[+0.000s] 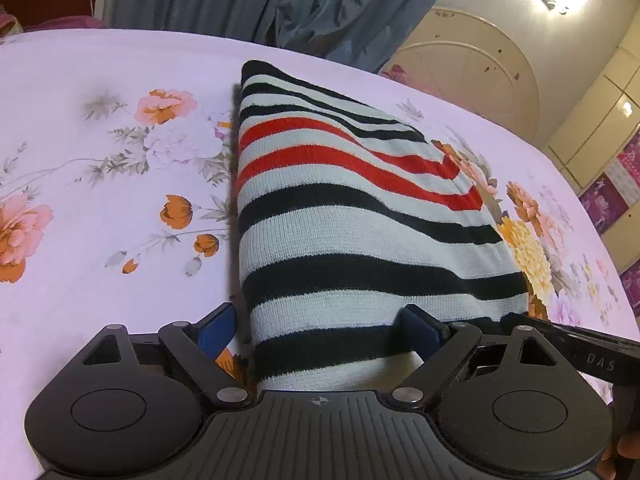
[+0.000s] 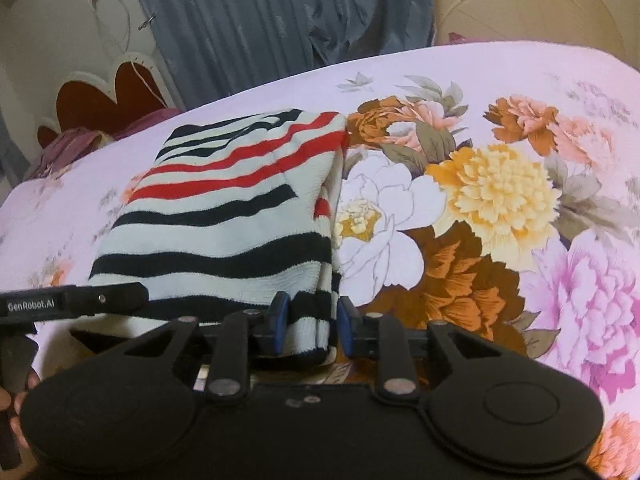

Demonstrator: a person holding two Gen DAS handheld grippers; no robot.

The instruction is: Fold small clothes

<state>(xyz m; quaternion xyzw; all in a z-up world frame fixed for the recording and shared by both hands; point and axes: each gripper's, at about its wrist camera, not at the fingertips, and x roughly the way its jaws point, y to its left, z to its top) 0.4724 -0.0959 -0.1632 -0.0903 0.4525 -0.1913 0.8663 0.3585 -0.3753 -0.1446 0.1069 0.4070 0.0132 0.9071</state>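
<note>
Where it lies folded on the bed, the white knitted garment with black and red stripes forms a thick, roughly rectangular stack, its near edge reaching back between the fingers of both tools. It rests on the pale lilac bedsheet printed with large orange, yellow and pink flowers, with a cluster of printed blooms just beside its right-hand edge.

Left gripper: the blue-padded fingers stand wide apart. The garment's near hem fills most of the gap — the right pad sits against the knit, while the left pad is just clear of the fabric's edge. No clamping is evident.

Right gripper: the fingers are much closer together, with the layered corner of the garment's right edge between them. The left pad touches the cloth; whether the right pad presses on it cannot be told.

In the right wrist view, the left tool's black arm lies across the garment's near-left corner. Beyond the bed hang blue-grey curtains, with a cream arched panel alongside.
</note>
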